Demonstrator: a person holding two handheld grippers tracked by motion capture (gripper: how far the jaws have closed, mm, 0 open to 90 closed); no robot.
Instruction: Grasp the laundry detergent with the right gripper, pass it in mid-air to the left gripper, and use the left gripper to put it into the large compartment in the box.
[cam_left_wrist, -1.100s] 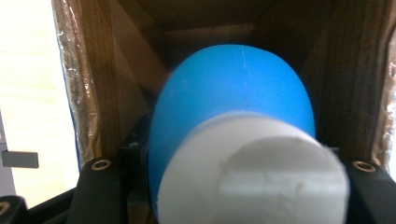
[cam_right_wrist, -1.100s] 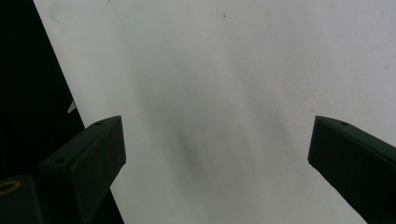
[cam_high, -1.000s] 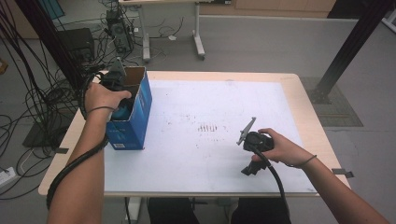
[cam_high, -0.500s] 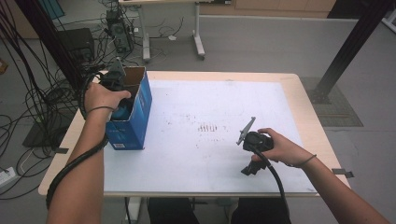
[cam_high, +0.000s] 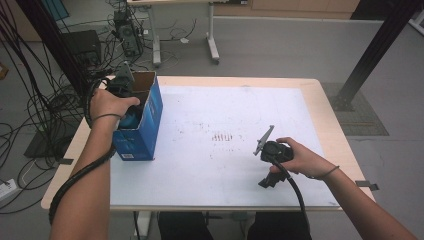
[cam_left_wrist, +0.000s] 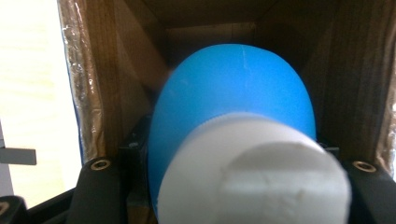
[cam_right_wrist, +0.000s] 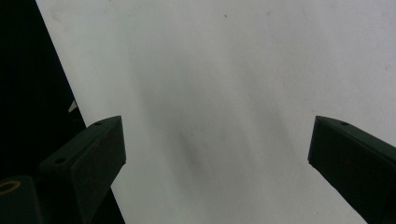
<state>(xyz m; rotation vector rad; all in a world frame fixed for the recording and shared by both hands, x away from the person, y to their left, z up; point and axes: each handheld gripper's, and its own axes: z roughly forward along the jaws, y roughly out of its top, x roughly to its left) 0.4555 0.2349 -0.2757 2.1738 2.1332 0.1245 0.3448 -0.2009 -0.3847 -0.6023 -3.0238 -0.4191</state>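
No change over the last second: our left gripper (cam_high: 131, 112) stays clamped on the blue bottle (cam_left_wrist: 233, 112) inside the blue box (cam_high: 142, 132). Right gripper (cam_right_wrist: 215, 158) wide open, empty, idle on the counter (cam_high: 210, 165) right of the box. Release looks next.

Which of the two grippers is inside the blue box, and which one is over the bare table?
The left gripper is inside the blue box, shut on a blue bottle. The right gripper is open over the table.
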